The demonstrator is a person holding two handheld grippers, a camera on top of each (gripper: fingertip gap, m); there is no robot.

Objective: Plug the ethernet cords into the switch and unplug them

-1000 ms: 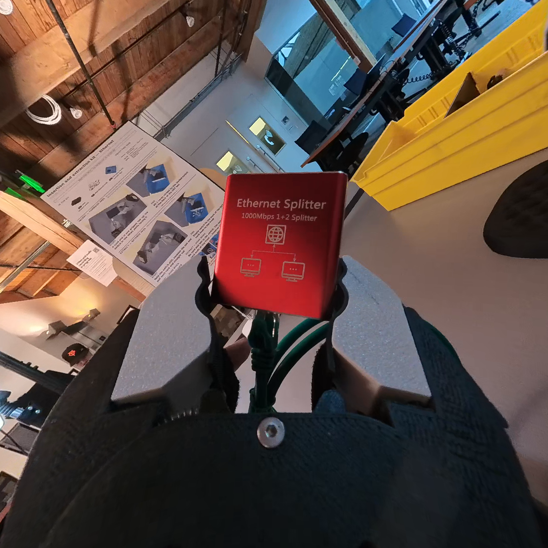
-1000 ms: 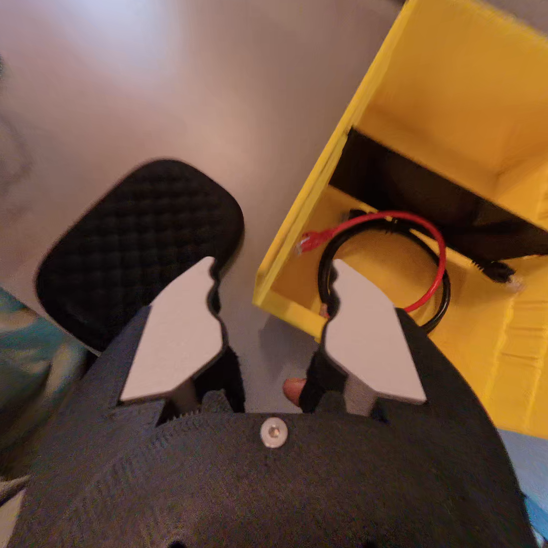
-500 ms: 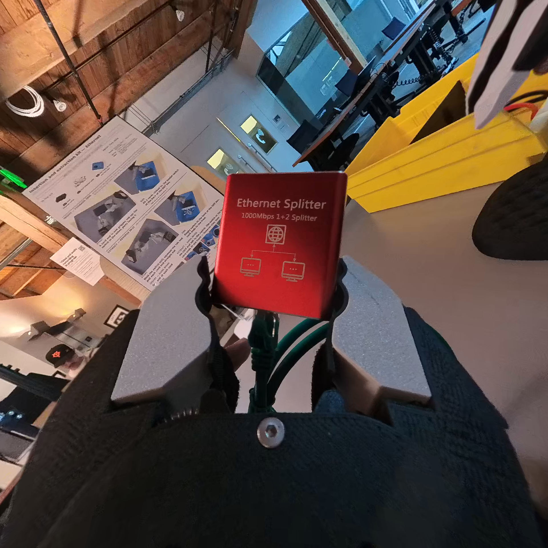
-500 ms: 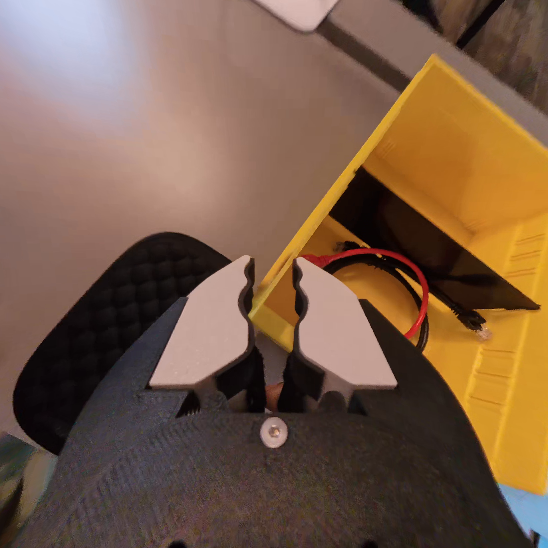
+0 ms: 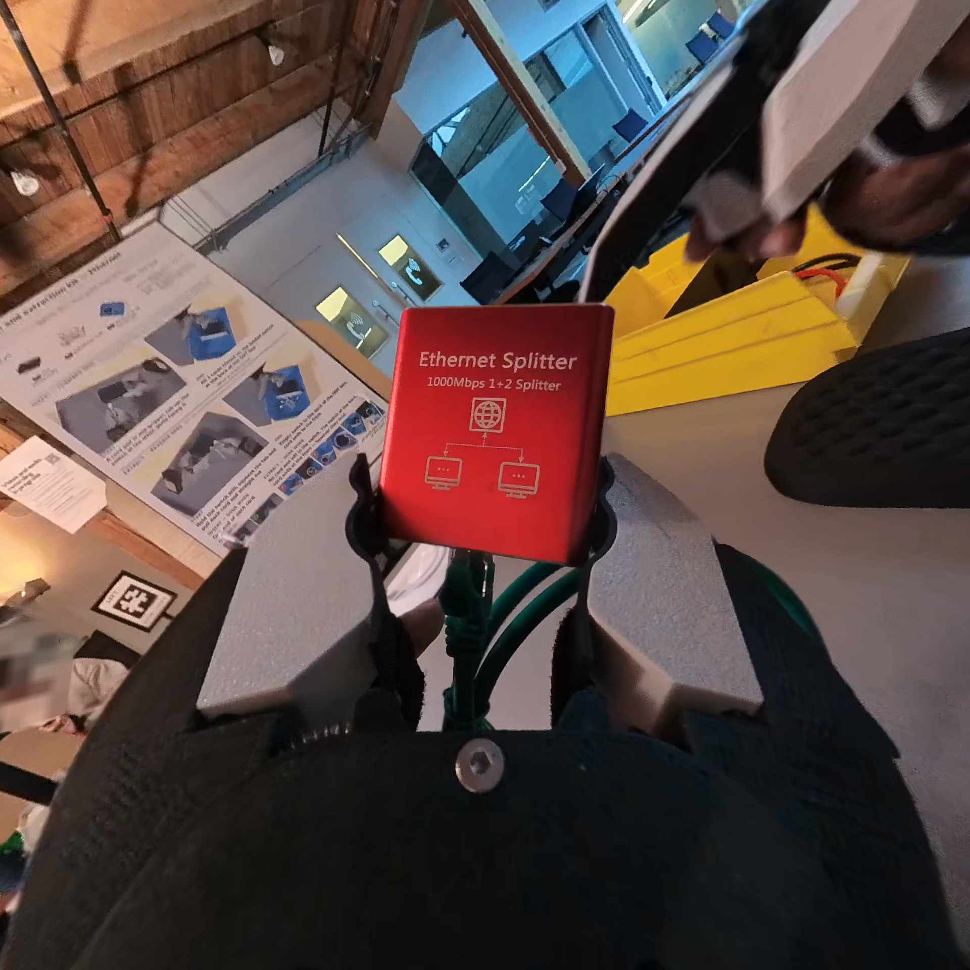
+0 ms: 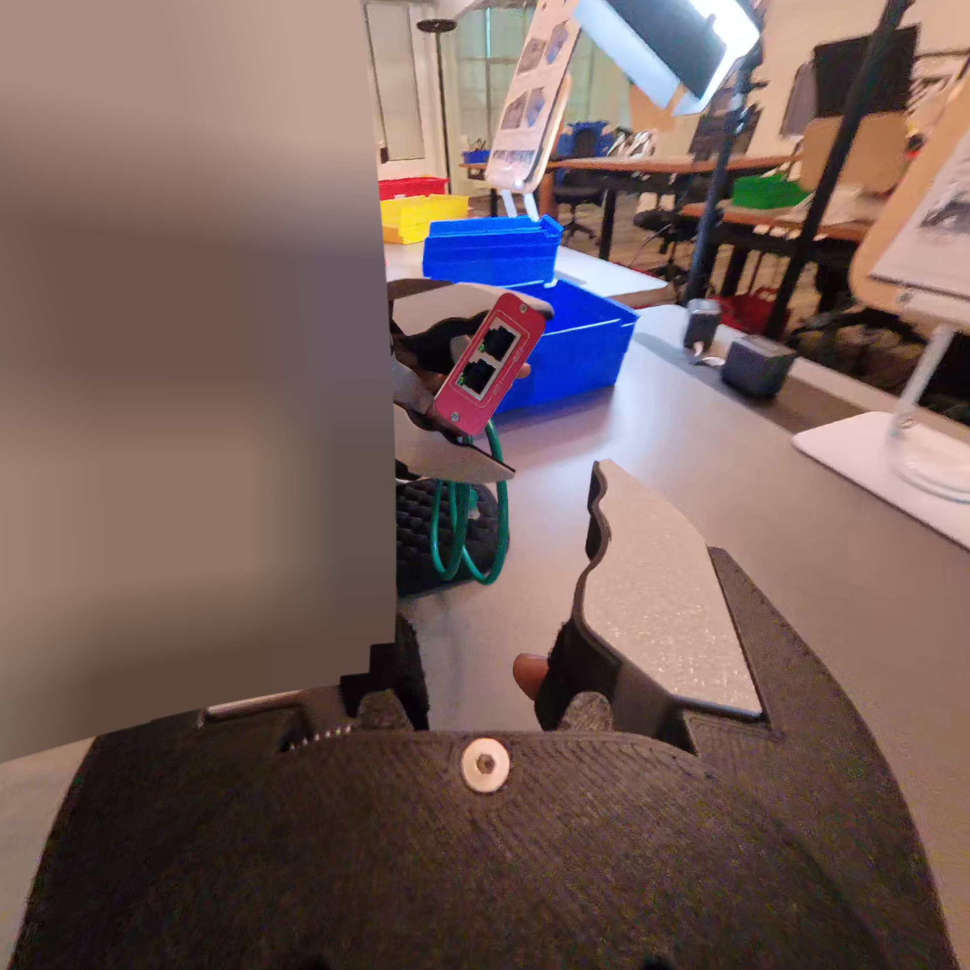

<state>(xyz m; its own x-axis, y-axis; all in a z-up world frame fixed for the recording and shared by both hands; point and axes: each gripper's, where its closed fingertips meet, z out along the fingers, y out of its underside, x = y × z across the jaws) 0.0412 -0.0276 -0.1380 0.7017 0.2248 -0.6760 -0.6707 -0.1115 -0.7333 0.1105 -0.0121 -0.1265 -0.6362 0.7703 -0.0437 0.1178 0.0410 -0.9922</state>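
Note:
My left gripper [image 5: 483,483] is shut on the sides of a red metal switch [image 5: 496,430] and holds it above the table. A green cord [image 5: 467,593] is plugged into the switch's near end and loops back under the gripper. In the right wrist view the switch [image 6: 488,362] shows two empty ports on its face, with the green cord [image 6: 467,530] hanging below. My right gripper [image 6: 485,472] is open and empty, a short way from that face. One of its fingers [image 6: 656,603] shows; a mosaic patch hides the other. Its fingers [image 5: 819,105] are blurred at the left wrist view's upper right.
A yellow bin [image 5: 724,336] holds a red cord [image 5: 819,275] and a black cord. A black foam pad [image 5: 882,420] lies on the grey table [image 6: 708,472] under the switch. A blue bin [image 6: 572,341] and a white stand base [image 6: 866,456] stand farther off. My right fingertips sit around 8 centimetres from my left ones.
My right gripper swung up from the yellow bin to face the switch's ports. It half closed, then opened wide again. My left gripper kept hold of the switch and tilted slightly.

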